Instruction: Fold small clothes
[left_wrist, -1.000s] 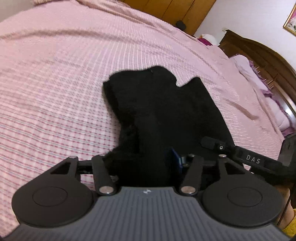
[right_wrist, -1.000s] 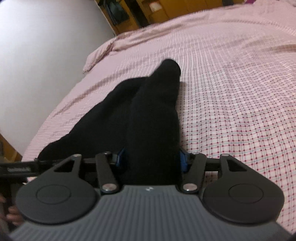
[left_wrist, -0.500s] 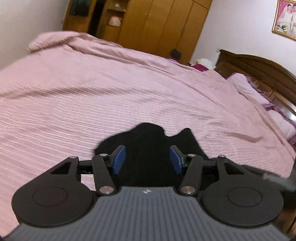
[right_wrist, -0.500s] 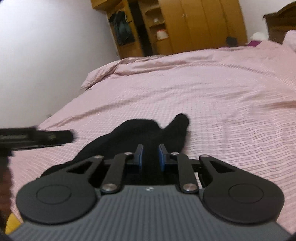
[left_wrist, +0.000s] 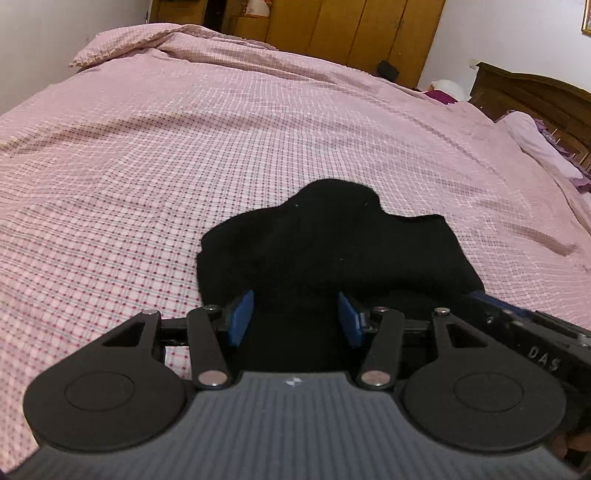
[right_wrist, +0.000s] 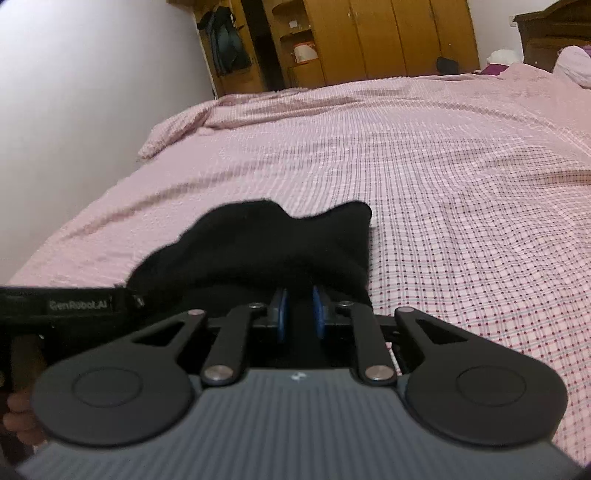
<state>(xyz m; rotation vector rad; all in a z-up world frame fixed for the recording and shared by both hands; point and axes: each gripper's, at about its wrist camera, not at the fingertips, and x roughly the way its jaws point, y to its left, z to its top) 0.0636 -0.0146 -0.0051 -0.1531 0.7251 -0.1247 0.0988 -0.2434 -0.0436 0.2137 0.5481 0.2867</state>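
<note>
A small black garment (left_wrist: 332, 243) lies bunched on the pink checked bedspread (left_wrist: 147, 155), near the bed's front edge. My left gripper (left_wrist: 295, 317) is open, its blue pads on either side of the garment's near edge without pinching it. My right gripper (right_wrist: 300, 308) is shut on a fold of the black garment (right_wrist: 266, 247) at its near edge. The right gripper's body shows at the lower right of the left wrist view (left_wrist: 535, 339). The left gripper's body shows at the left of the right wrist view (right_wrist: 66, 306).
A wooden wardrobe (right_wrist: 369, 37) stands behind the bed. A dark wooden headboard (left_wrist: 535, 96) and pink pillows (left_wrist: 535, 144) are at the right. A white wall (right_wrist: 92, 92) runs along the bed's left side. A wide stretch of the bedspread lies beyond the garment.
My left gripper has let go of the garment and opened. My right gripper has closed on a fold. The garment's near part has been pushed forward over the rest, making it shorter.
</note>
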